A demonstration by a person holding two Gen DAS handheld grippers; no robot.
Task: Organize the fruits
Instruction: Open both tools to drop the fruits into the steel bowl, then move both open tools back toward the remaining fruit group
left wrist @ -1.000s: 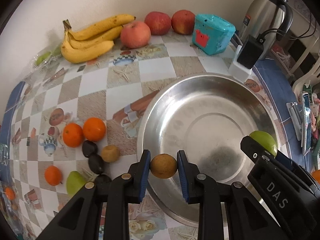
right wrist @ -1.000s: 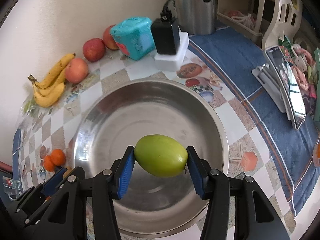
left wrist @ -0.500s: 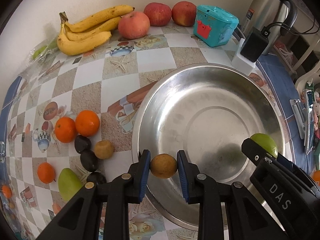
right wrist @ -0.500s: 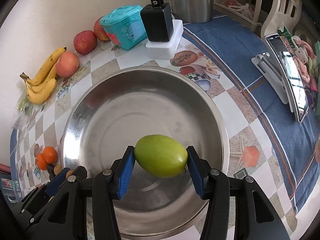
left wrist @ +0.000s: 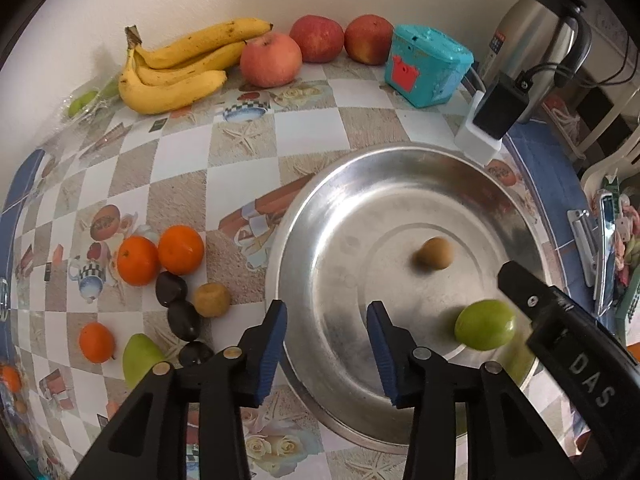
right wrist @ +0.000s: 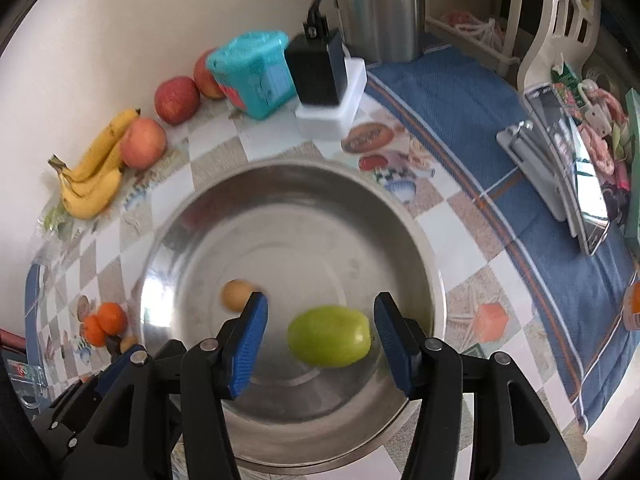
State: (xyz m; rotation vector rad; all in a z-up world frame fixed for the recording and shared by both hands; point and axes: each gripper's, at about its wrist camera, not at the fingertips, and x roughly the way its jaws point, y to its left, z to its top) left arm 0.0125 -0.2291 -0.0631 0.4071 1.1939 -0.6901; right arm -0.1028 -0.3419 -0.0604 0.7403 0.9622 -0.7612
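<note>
Steel bowl [left wrist: 312,248] holds blurred brown fruit [left wrist: 434,253] and green fruit [right wrist: 329,336], left gripper [left wrist: 327,336] and right gripper [right wrist: 320,338] just spread.

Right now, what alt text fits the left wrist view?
The left gripper, jaws just opened and empty, hangs over a steel bowl where a small brown fruit and a green fruit lie loose. Oranges sit left on the checked tablecloth.

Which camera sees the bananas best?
The left wrist view: the bananas lie big, sharp and whole against the wall there. In the right wrist view the same bunch is smaller, out at the left edge, partly behind an apple.
</note>
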